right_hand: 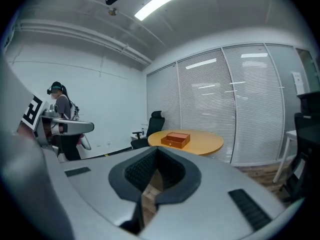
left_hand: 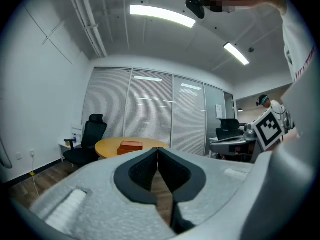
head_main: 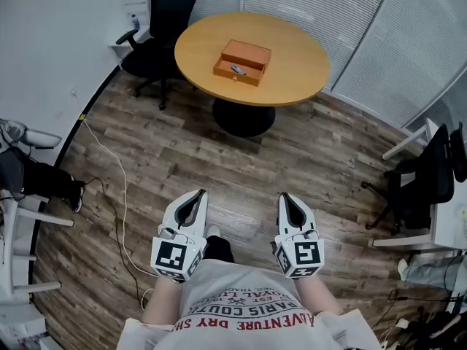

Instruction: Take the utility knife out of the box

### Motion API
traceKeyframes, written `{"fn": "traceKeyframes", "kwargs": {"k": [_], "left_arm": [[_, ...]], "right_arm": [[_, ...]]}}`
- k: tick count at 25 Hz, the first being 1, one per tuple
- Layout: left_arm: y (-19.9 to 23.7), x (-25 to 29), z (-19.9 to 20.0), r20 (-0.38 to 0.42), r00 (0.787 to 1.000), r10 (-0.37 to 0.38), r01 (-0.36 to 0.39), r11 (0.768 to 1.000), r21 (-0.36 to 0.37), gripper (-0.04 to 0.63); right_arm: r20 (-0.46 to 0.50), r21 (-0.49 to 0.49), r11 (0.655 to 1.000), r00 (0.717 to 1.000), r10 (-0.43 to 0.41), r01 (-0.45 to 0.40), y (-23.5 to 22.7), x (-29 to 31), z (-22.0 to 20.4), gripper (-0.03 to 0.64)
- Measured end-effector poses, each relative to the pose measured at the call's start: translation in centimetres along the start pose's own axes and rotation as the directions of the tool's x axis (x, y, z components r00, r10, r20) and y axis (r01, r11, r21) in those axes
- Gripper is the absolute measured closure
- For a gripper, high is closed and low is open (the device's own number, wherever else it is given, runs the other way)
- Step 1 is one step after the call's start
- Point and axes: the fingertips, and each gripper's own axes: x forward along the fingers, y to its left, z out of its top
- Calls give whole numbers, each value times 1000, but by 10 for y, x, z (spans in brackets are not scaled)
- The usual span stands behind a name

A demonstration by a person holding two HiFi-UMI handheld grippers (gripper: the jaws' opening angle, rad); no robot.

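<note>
An orange box [head_main: 242, 62] with its drawer pulled out sits on the round wooden table [head_main: 299, 71] far ahead of me. A small grey utility knife [head_main: 238, 69] lies in the drawer. The same box [left_hand: 130, 145] shows small in the left gripper view, and the box [right_hand: 175, 138] also appears in the right gripper view. My left gripper [head_main: 200, 194] and right gripper [head_main: 284, 197] are held side by side over the wood floor, well short of the table. Both are shut with nothing between their tips.
A black office chair [head_main: 160, 31] stands left of the table, another black chair [head_main: 423, 184] at the right. A white cable [head_main: 120, 195] runs across the floor on the left. Window blinds [head_main: 365, 20] line the far wall. A second person [right_hand: 62, 111] stands at the left of the right gripper view.
</note>
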Motion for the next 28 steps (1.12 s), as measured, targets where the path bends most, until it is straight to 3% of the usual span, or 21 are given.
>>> {"fn": "traceKeyframes", "kwargs": {"k": [14, 28], "left_arm": [[121, 100, 30, -25, 993, -119, 120, 993, 8, 584], [172, 190, 18, -78, 993, -83, 82, 997, -16, 584]], "right_arm": [[-37, -3, 998, 998, -57, 57, 27, 157, 42, 611], [-94, 13, 1000, 996, -9, 10, -6, 271, 38, 611]]}}
